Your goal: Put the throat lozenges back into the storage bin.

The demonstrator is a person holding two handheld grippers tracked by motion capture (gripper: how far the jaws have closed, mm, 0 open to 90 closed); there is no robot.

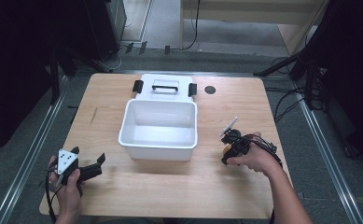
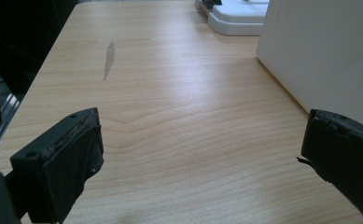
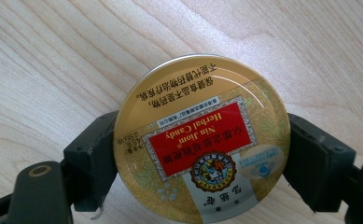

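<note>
A round golden tin point(image 3: 202, 140) with a red "Herbal Candy" label lies flat on the wooden table, at the right in the high view point(image 1: 226, 149). My right gripper point(image 3: 202, 135) points down over it, its black jaws pressed against the tin's two sides. A hand holds that gripper point(image 1: 229, 148) right of the bin. My left gripper point(image 1: 89, 155) rests near the table's front left, jaws wide apart with bare wood between them point(image 2: 202, 130).
An open white plastic bin point(image 1: 158, 148) stands mid-table, its wall point(image 2: 319, 51) close on the left gripper's right. Its lid point(image 1: 165, 87) with black clips lies behind it. A small black disc point(image 1: 210, 89) sits at the back right. A grey scuff point(image 2: 108, 58) marks the wood.
</note>
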